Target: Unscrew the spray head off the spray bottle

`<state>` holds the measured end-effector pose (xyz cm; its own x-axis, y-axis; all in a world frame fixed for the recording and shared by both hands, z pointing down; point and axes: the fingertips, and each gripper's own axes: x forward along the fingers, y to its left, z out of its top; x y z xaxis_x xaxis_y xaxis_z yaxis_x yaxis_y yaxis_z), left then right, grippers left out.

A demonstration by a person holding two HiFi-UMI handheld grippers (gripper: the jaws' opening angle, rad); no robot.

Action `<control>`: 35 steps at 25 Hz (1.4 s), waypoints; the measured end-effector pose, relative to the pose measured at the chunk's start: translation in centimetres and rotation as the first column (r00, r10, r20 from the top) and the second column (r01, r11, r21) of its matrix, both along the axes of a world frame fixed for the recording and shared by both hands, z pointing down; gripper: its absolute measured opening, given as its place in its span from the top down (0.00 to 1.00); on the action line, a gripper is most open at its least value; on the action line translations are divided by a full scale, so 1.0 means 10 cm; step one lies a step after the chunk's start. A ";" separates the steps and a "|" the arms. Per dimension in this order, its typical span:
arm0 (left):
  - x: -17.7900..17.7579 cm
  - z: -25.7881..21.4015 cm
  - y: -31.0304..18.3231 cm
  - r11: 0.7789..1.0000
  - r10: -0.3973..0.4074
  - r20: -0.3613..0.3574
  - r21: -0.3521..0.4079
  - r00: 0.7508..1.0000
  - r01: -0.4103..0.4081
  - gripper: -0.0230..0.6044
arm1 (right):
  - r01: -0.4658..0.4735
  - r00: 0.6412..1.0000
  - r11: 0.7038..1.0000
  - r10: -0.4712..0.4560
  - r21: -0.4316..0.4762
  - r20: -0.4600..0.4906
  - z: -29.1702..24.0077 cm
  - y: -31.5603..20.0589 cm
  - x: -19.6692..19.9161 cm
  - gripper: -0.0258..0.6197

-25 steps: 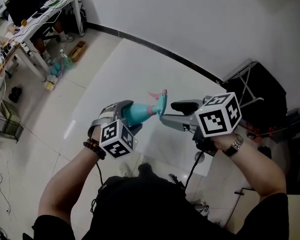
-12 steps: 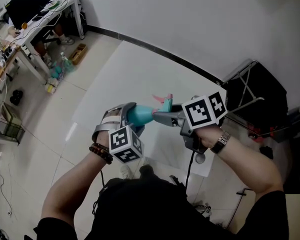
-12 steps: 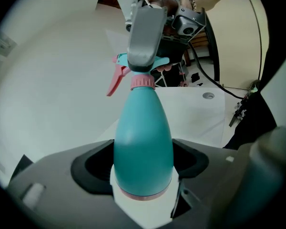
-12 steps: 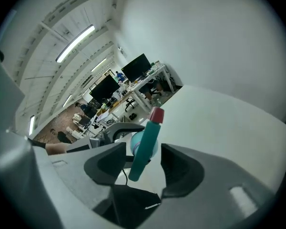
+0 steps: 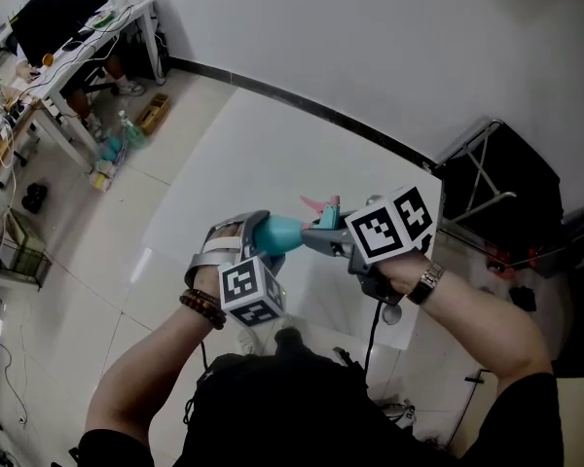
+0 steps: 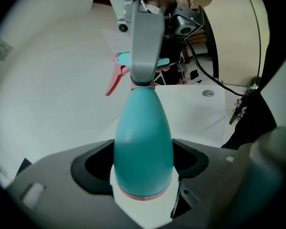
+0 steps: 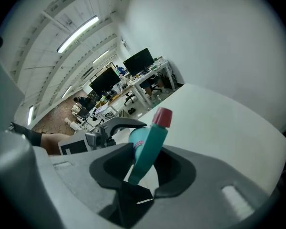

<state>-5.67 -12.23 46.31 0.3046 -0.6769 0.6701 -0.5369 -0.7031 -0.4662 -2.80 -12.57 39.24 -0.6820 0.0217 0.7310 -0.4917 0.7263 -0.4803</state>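
Note:
A teal spray bottle (image 5: 277, 232) is held in the air above a white table (image 5: 224, 144). My left gripper (image 5: 258, 232) is shut on its wide body (image 6: 143, 137), near the base. The spray head (image 7: 148, 144), teal with a red nozzle (image 7: 162, 117) and a pink trigger (image 6: 115, 78), lies between the jaws of my right gripper (image 5: 321, 233). Those jaws are closing round the head, and a gap still shows on one side. In the left gripper view a grey finger (image 6: 145, 37) of the right gripper covers the neck.
Office desks with monitors (image 5: 68, 17) stand far left on the tiled floor. A black metal frame (image 5: 496, 178) is at the right, by the white wall. A black cable (image 5: 372, 324) hangs from the right gripper.
The right gripper moved left onto the spray head and its jaws narrowed round it. The left gripper, still holding the bottle, shifted slightly right and lower in view.

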 end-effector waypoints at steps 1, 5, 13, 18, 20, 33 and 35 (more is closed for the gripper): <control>0.01 0.01 0.01 1.000 0.004 -0.005 -0.007 1.000 -0.004 0.34 | 0.016 1.000 1.000 -0.016 0.014 -0.006 0.01 0.01 0.01 0.77; 0.08 0.04 0.04 0.998 0.024 -0.046 -0.053 0.999 -0.027 0.34 | 0.123 0.992 0.986 -0.119 0.114 -0.043 -0.01 0.02 0.02 0.77; 0.24 0.00 0.16 0.978 0.099 -0.191 -0.161 0.977 -0.130 0.34 | 0.434 0.901 0.838 -0.405 0.332 -0.156 -0.11 0.16 0.05 0.78; 0.32 -0.03 0.26 0.958 0.171 -0.240 -0.188 0.955 -0.219 0.34 | 0.647 0.756 0.613 -0.593 0.453 -0.277 -0.16 0.35 0.08 0.78; 0.35 -0.04 0.30 0.948 0.198 -0.257 -0.197 0.946 -0.252 0.34 | 0.707 0.693 0.515 -0.641 0.485 -0.330 -0.16 0.40 0.11 0.78; 0.58 -0.08 0.56 0.859 0.313 -0.369 -0.283 0.875 -0.427 0.34 | 0.841 0.409 0.070 -0.731 0.536 -0.546 -0.18 0.66 0.33 0.78; 0.59 -0.08 0.60 0.843 0.327 -0.374 -0.299 0.868 -0.446 0.34 | 0.847 0.346 -0.051 -0.702 0.529 -0.622 -0.17 0.70 0.36 0.78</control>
<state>0.24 -6.21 45.51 0.7126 -0.1852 0.6766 -0.2537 -0.9673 0.0024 0.85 -5.54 37.57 -0.5122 -0.0412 0.8579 0.6387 0.6496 0.4125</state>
